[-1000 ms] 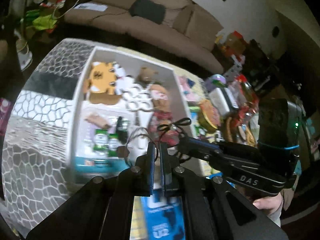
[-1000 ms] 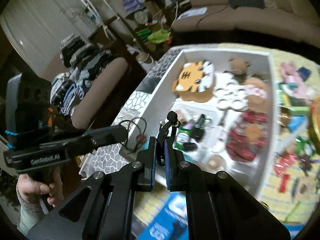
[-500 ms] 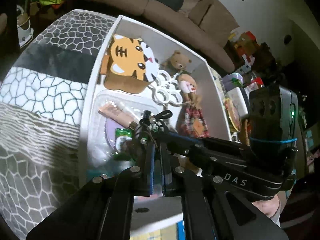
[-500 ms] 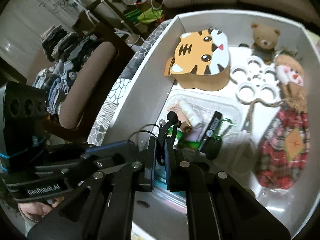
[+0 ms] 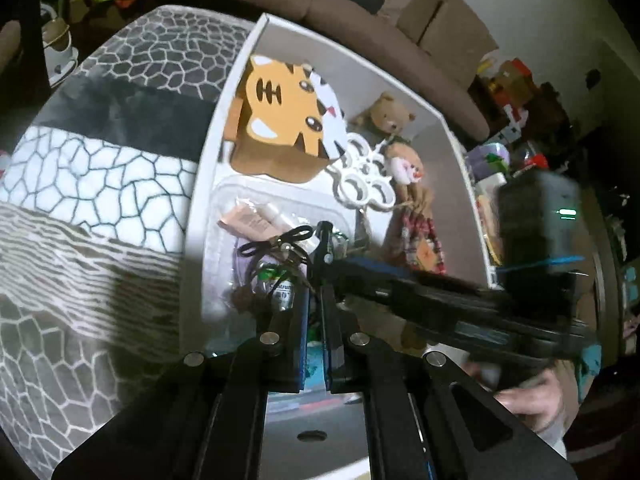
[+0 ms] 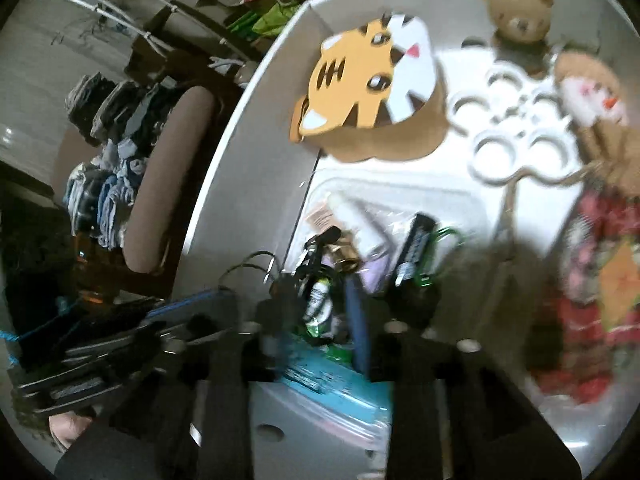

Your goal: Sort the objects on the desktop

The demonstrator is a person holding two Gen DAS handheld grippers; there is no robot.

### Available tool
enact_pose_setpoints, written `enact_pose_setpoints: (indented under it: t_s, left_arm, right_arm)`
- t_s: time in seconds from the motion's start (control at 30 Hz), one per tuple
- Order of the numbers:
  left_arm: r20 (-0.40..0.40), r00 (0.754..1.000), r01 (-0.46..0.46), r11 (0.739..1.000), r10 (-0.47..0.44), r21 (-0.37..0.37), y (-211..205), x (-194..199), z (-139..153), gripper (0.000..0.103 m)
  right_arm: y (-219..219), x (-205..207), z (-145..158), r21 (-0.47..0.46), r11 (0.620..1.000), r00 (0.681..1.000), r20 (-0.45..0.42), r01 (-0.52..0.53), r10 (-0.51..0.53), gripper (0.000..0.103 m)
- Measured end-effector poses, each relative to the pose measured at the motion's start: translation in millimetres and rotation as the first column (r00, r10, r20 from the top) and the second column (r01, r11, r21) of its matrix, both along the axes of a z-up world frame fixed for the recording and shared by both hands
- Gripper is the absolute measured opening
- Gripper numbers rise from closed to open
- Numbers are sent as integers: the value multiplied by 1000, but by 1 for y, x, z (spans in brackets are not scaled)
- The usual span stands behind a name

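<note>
A white storage box (image 5: 208, 152) holds a tiger-face box (image 5: 288, 120), a teddy bear (image 5: 390, 118), a white ring holder (image 5: 362, 178), a rag doll (image 5: 416, 216) and a clear tray (image 5: 256, 200) of small items. My left gripper (image 5: 315, 304) hangs over the tray with its jaws close together. A thin black cord (image 5: 276, 242) with a brown bead lies at its tips. My right gripper (image 6: 316, 312) has its jaws spread apart over the same tray (image 6: 400, 200), with the cord (image 6: 316, 252) between them. The right wrist view is blurred.
A patterned grey and white cloth (image 5: 100, 184) covers the table left of the box. A brown sofa (image 5: 360, 4) runs behind. Cluttered items (image 5: 516, 160) lie right of the box. A chair with stacked clothes (image 6: 120, 160) stands left in the right wrist view.
Both grippers moved from the box's near edge in over the clear tray. My right gripper's jaws have spread apart and the cord now drops from them into the tray.
</note>
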State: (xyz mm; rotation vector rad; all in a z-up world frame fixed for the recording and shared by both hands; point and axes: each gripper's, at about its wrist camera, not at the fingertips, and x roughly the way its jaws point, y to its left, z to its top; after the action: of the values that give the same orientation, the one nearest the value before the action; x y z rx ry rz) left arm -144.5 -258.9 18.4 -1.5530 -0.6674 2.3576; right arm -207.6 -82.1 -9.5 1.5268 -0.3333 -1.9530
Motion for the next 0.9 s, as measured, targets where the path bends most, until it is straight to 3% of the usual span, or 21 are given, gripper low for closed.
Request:
enact_pose_setpoints:
  t_s: [0.07, 0.23, 0.27, 0.3, 0.37, 0.63, 0.8, 0.87, 0.9]
  left_arm:
    - [11, 1000, -1, 1000, 1, 0, 3, -5, -5, 3]
    - [10, 1000, -1, 1000, 1, 17, 7, -3, 2, 24]
    - [5, 1000, -5, 1000, 5, 9, 7, -2, 6, 35]
    - [3, 1000, -11, 1000, 11, -3, 8, 0, 10, 55]
    - [-13, 1000, -16, 1000, 16, -16, 9, 5, 20, 74]
    - [-43, 999, 6, 1000, -5, 7, 23, 13, 42, 75]
    - [77, 996, 53, 986, -42, -155, 46, -12, 18, 75]
    - [129, 990, 76, 980, -53, -182, 52, -20, 6, 76]
    - [144, 988, 89, 980, -63, -181, 55, -22, 3, 83]
  right_arm:
    - [6, 5, 13, 48, 999, 999, -46, -7, 10, 37]
    - [31, 22, 45, 99, 995, 991, -129, -6, 19, 37]
    - [36, 26, 51, 98, 995, 990, -140, -7, 21, 37]
    - [42, 30, 56, 99, 995, 988, -152, -7, 22, 37]
    - [53, 41, 68, 106, 994, 983, -181, -7, 26, 37]
    - [119, 79, 109, 116, 993, 970, -243, 36, -7, 37]
    - [143, 95, 119, 109, 992, 967, -252, 59, -30, 37]
    - [147, 102, 121, 117, 992, 967, -255, 52, -21, 37]
    - [149, 105, 121, 126, 990, 965, -260, 54, -20, 37]
